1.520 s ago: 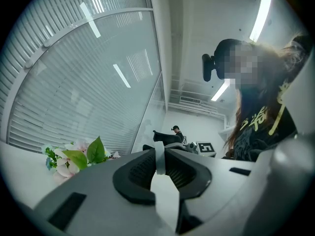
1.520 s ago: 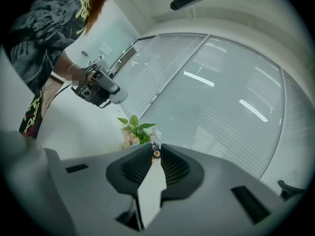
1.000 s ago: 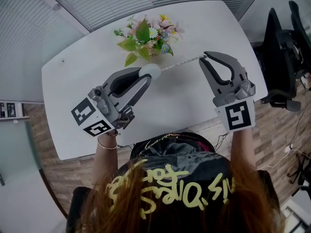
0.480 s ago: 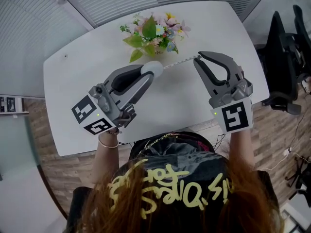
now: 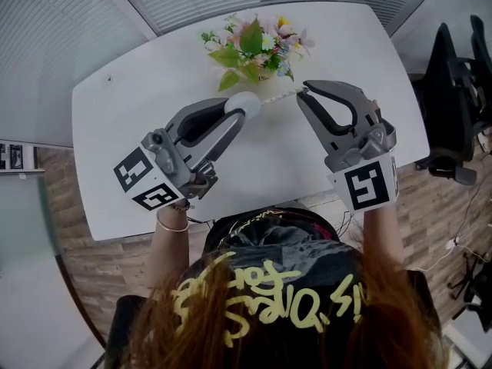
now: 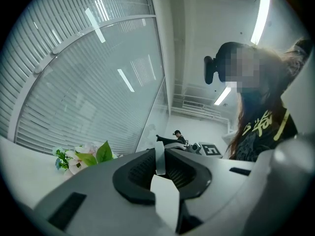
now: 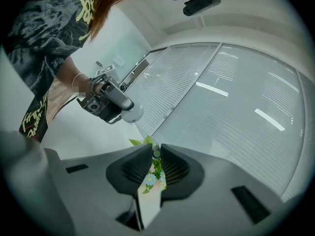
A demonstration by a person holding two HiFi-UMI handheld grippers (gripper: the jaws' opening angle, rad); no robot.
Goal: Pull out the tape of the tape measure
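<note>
- Person's hair [image 5: 269, 314]: nearest to the head view's camera. It covers the near edge of the bench [image 5: 115, 144] and most of both forearms.
- Left tool [image 5: 234, 115]: clamped on the white round case of the tape measure [image 5: 246, 102], which is held in the air above the bench. In the left gripper view a white strip stands upright between the ribbed pads [image 6: 142, 173].
- Right tool [image 5: 303, 93]: jaws almost together, pinching the free end of the tape [image 5: 278, 96]. It is level with the left tool and near it.
- Tape: a short pale length runs from the case to the right tool's tips, clear of the bench.
- Progress, as judged: the grip on both ends is made and the pull has begun. With the tools this close, most of the draw appears to remain.
- Hard to make out: the tape's end hook is lost inside the right tool's tips, where the right gripper view shows only a small pale speck. The tape's print is too fine to read. How much tape is left in the case cannot be seen.
- Flowers [image 5: 254, 46]: beyond the tape on the bench; their container is not clearly visible.
- Chairs [image 5: 453, 91]: cut off at the right edge.
</note>
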